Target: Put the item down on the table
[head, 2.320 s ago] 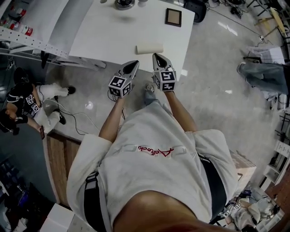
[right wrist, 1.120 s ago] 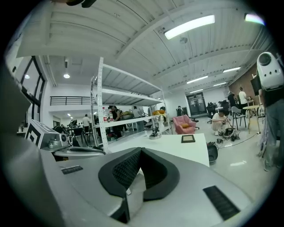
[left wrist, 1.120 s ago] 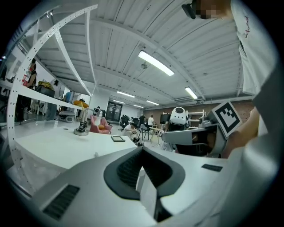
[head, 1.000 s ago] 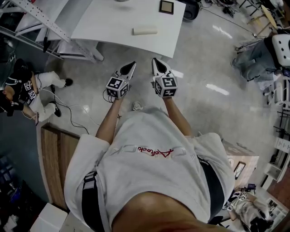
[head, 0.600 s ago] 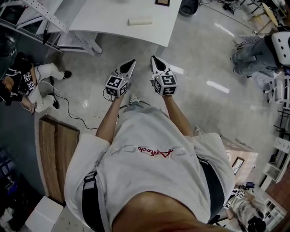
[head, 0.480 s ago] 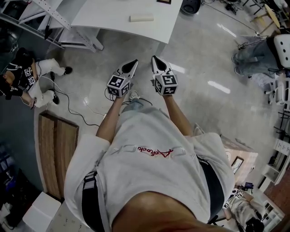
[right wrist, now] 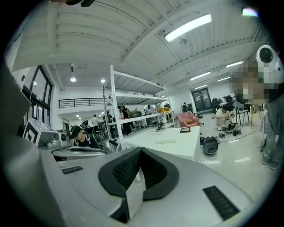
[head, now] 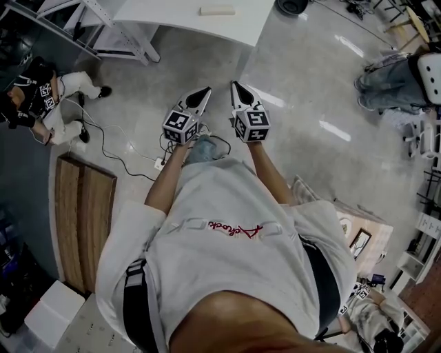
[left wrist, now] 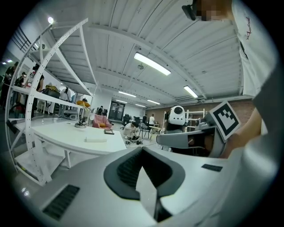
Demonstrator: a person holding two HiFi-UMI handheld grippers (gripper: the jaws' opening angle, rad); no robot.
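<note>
**Head view: both tongs closed and empty, the item lying on the far table**

Head view, nearest first: the person's white shirt (head: 227,234) fills the lower frame, with bare forearms reaching forward. A wooden board (head: 83,220) lies on the grey floor (head: 296,89) to the left. The left gripper (head: 204,90) and right gripper (head: 234,85) are held side by side above the floor. Each has its jaws pressed together to a point with nothing between them, as the left gripper view and right gripper view also show. Farther off, the white table (head: 172,15) carries the item (head: 217,9), a pale cream block lying flat, well apart from both grippers.
</note>
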